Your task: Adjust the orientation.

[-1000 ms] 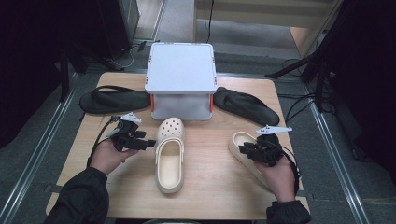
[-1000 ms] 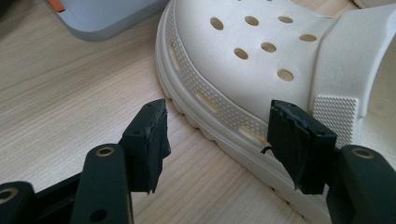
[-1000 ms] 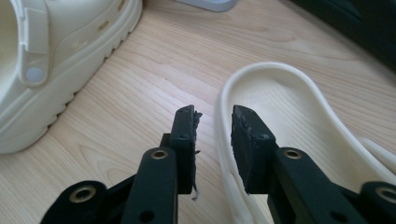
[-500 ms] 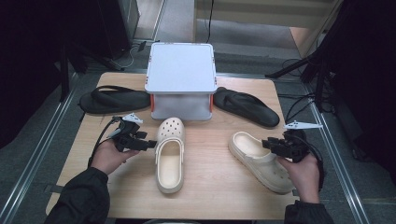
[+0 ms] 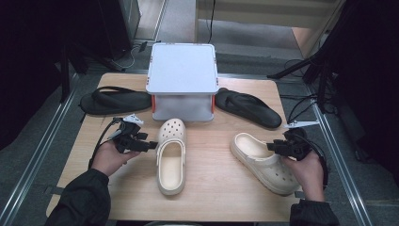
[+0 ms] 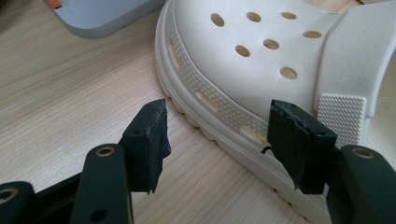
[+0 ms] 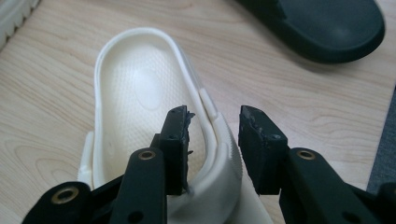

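Landmark: grey box [image 5: 182, 80] at the table's [image 5: 221, 188] far edge.

Right gripper [image 5: 275, 147]: held at the right-hand cream clog [image 5: 263, 162], which lies in front of the box and off to its right, toe toward the person. Jaws have just been opening. In the right gripper view they straddle the clog's side wall [image 7: 212, 140], one jaw inside the foot opening, one outside. The inner pad [image 7: 180, 140] looks close against the wall; I cannot tell if it touches. The outer pad stands clear of it. Partly spread, not clamped.

Left gripper [image 5: 151, 145]: jaws spread wide, nothing between them. It sits just left of the other cream clog [image 5: 170, 157], which lies directly in front of the box, toe near it. The right-hand pad [image 6: 294, 140] overlaps that clog's sole rim; contact uncertain.
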`<state>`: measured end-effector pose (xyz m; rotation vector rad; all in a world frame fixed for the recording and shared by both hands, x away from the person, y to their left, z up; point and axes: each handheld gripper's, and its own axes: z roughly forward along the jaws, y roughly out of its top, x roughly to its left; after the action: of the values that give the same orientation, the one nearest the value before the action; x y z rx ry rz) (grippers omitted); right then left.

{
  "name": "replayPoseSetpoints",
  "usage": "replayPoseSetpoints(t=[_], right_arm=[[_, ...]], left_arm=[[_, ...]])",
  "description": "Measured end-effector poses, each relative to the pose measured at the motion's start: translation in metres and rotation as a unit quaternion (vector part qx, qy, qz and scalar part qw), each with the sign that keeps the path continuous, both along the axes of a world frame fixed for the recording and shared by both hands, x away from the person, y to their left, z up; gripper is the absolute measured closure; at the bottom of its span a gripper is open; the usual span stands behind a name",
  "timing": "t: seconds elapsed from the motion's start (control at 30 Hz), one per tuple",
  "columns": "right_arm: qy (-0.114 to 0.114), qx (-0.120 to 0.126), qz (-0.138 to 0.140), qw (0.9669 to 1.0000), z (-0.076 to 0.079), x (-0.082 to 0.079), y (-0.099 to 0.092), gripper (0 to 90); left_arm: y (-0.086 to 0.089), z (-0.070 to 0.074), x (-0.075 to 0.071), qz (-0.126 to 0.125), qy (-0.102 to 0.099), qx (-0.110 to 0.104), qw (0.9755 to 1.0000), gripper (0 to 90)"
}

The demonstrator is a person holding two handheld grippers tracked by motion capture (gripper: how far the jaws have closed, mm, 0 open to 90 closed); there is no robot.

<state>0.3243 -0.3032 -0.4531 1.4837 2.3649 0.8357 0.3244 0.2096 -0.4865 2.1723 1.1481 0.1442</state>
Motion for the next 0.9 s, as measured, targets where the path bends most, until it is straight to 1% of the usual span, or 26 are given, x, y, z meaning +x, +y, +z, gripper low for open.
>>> replayPoseSetpoints(t=[0.03, 0.07, 0.1, 0.2, 0.23, 0.27, 0.33, 0.37, 0.4, 0.43, 0.57, 0.63, 0.67, 0.7, 0.73, 0.77, 0.8, 0.9], right_arm=[[0.0, 0.0, 0.0, 1.0, 0.0, 0.0, 0.0, 63.9], [0.005, -0.004, 0.0, 1.0, -0.002, 0.0, 0.001, 62.9], [0.006, 0.004, 0.001, 1.0, -0.004, 0.001, 0.0, 62.7], [0.008, 0.007, 0.0, 0.9999, -0.005, 0.002, -0.001, 62.8], [0.012, 0.003, 0.002, 0.9999, -0.008, 0.003, 0.0, 62.9], [0.018, -0.007, 0.001, 0.9998, -0.011, 0.004, 0.001, 62.1], [0.019, -0.005, 0.0, 0.9998, -0.014, 0.006, 0.003, 63.3], [0.02, -0.008, 0.0, 0.9998, -0.014, 0.007, 0.004, 65.5], [0.015, -0.014, -0.005, 0.9998, -0.014, 0.007, 0.005, 71.1], [0.015, -0.011, -0.006, 0.9998, -0.014, 0.008, 0.004, 73.0], [0.013, -0.012, -0.008, 0.9998, -0.013, 0.008, 0.005, 76.1], [0.006, -0.022, -0.011, 0.9997, -0.011, 0.008, 0.006, 77.0], [0.003, -0.014, -0.011, 0.9998, -0.01, 0.008, 0.007, 77.1], [0.003, -0.014, -0.011, 0.9998, -0.01, 0.008, 0.007, 77.1], [0.001, -0.004, -0.007, 1.0, -0.008, 0.008, 0.007, 77.2], [-0.006, 0.009, 0.005, 0.9999, -0.005, 0.008, 0.011, 77.4], [-0.006, 0.009, 0.005, 0.9999, -0.005, 0.008, 0.011, 77.4], [-0.017, -0.004, 0.026, 0.9995, -0.001, 0.009, 0.025, 77.9]], left_arm=[[0.0, 0.0, 0.0, 0.001, 0.0, 0.001, 1.0, 38.8], [0.0, 0.0, 0.0, 0.001, -0.001, 0.001, 1.0, 38.8], [0.0, 0.0, 0.0, 0.002, 0.0, -0.002, 1.0, 38.8], [0.0, 0.0, 0.0, 0.001, 0.001, -0.002, 1.0, 38.8], [0.0, -0.001, 0.0, 0.001, 0.001, -0.001, 1.0, 38.8], [-0.001, -0.001, 0.0, 0.002, 0.0, 0.0, 1.0, 38.8], [-0.001, -0.001, 0.0, 0.0, 0.0, 0.001, 1.0, 38.8], [-0.001, -0.001, 0.0, 0.0, 0.0, 0.001, 1.0, 38.8], [-0.001, -0.001, 0.0, 0.0, 0.0, 0.001, 1.0, 38.8], [-0.001, -0.001, 0.0, 0.0, 0.0, 0.002, 1.0, 38.9], [-0.001, -0.001, 0.0, 0.0, 0.0, 0.002, 1.0, 38.8], [-0.001, -0.001, 0.0, 0.001, -0.001, 0.002, 1.0, 38.8], [-0.001, -0.001, 0.0, 0.002, -0.001, 0.001, 1.0, 38.9], [-0.001, 0.0, 0.0, 0.002, -0.001, 0.001, 1.0, 38.9], [-0.001, 0.0, 0.0, 0.003, -0.001, 0.0, 1.0, 38.9], [-0.001, 0.0, 0.0, 0.004, -0.001, 0.001, 1.0, 38.8], [-0.001, 0.0, 0.0, 0.004, -0.002, 0.001, 1.0, 38.8], [0.0, 0.0, -0.001, 0.003, -0.003, 0.003, 1.0, 38.9]])
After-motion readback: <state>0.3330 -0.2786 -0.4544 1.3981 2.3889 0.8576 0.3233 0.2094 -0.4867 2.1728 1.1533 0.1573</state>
